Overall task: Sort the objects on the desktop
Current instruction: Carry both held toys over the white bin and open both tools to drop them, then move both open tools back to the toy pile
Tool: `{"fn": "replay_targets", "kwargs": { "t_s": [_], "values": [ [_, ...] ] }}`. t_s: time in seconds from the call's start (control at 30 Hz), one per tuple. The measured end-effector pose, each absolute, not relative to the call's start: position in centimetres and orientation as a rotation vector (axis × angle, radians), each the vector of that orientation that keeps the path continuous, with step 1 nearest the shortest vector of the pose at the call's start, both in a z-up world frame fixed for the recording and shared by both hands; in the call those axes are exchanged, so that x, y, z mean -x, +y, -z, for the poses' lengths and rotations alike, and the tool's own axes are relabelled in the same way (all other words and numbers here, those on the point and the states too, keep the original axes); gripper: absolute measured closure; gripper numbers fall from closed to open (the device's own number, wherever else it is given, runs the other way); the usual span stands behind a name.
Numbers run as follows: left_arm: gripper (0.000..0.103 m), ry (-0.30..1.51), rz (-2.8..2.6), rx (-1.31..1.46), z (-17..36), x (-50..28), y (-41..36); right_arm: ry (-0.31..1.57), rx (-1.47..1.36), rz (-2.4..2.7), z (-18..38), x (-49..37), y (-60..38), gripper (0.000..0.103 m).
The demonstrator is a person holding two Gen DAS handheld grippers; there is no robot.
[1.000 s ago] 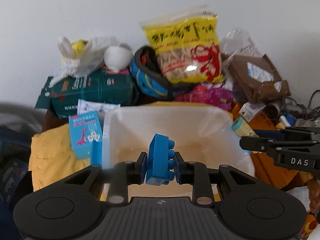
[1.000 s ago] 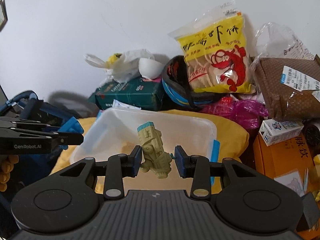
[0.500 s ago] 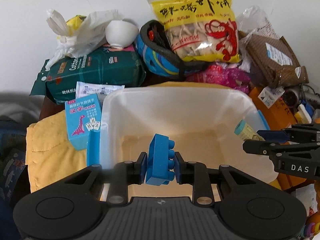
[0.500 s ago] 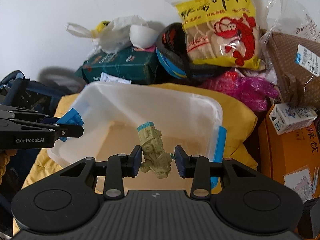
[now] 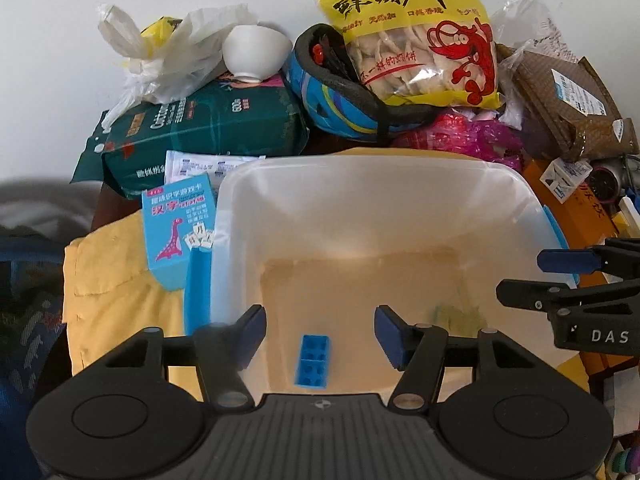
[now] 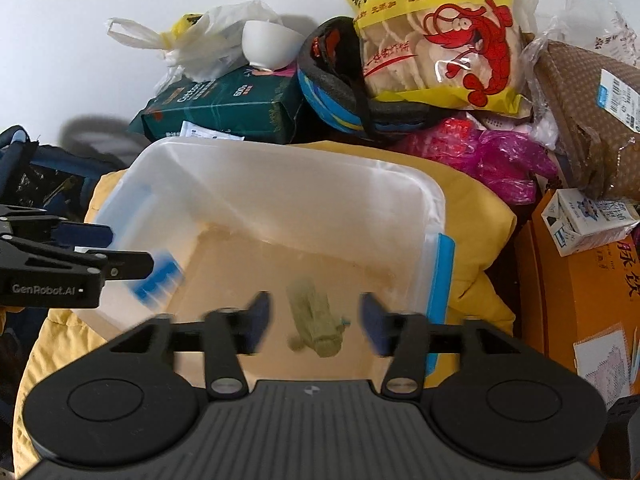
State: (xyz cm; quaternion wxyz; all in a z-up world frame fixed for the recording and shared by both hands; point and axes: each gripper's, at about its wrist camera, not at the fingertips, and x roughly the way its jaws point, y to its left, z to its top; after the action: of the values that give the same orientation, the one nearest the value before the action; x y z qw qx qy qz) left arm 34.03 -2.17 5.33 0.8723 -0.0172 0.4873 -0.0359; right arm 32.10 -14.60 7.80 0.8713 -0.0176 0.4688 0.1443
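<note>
A clear plastic bin (image 5: 360, 184) (image 6: 288, 184) stands on a yellow cloth. In the left wrist view my left gripper (image 5: 320, 332) hangs over the bin's near end, its jaws opening; a blue toy brick (image 5: 312, 360) sits below them inside the bin, free of the pads. In the right wrist view my right gripper (image 6: 312, 320) is over the same bin with jaws opening; a blurred olive-green figurine (image 6: 316, 324) lies between and below them, touching neither pad. Each gripper shows at the edge of the other's view, the right gripper (image 5: 560, 276) and the left gripper (image 6: 100, 252).
Behind the bin are a yellow shrimp-cracker bag (image 5: 412, 40), a blue helmet (image 5: 332, 100), a green package (image 5: 200, 132), a white bowl (image 5: 256, 52) and a brown parcel (image 5: 572, 96). A blue dinosaur card box (image 5: 180, 228) leans at the bin's left; an orange box (image 6: 580, 280) lies right.
Both grippers sank toward the bin and let go. The blue brick left the left jaws and the green figurine left the right jaws; both now lie in the bin.
</note>
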Motion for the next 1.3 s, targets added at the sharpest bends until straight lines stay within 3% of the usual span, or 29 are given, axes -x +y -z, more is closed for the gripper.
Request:
{"fn": "replay_targets", "kwargs": {
  "t_s": [0.4, 0.53, 0.87, 1.03, 1.3],
  "values": [
    [0.039, 0.853, 0.081, 0.100, -7.0, -26.0, -1.1, 0.871, -0.070, -0.354, -10.0, -27.8, -15.6, 0.038],
    [0.039, 0.741, 0.093, 0.074, -7.0, -19.9, -1.1, 0.755, -0.031, -0.387, -10.8, -22.8, -15.5, 0.030],
    [0.039, 0.759, 0.117, -0.035, 1.5, -6.5, -1.5, 0.784, 0.097, -0.450, -3.4, -10.2, -15.1, 0.031],
    [0.039, 0.821, 0.123, -0.046, 5.3, -5.3, -1.8, 0.856, 0.138, -0.444, 0.1, -8.8, -15.2, 0.033],
    [0.039, 0.841, 0.080, -0.042, 7.3, -7.0, -1.1, 0.876, 0.188, -0.445, 2.0, -8.8, -14.4, 0.033]
  ]
}}
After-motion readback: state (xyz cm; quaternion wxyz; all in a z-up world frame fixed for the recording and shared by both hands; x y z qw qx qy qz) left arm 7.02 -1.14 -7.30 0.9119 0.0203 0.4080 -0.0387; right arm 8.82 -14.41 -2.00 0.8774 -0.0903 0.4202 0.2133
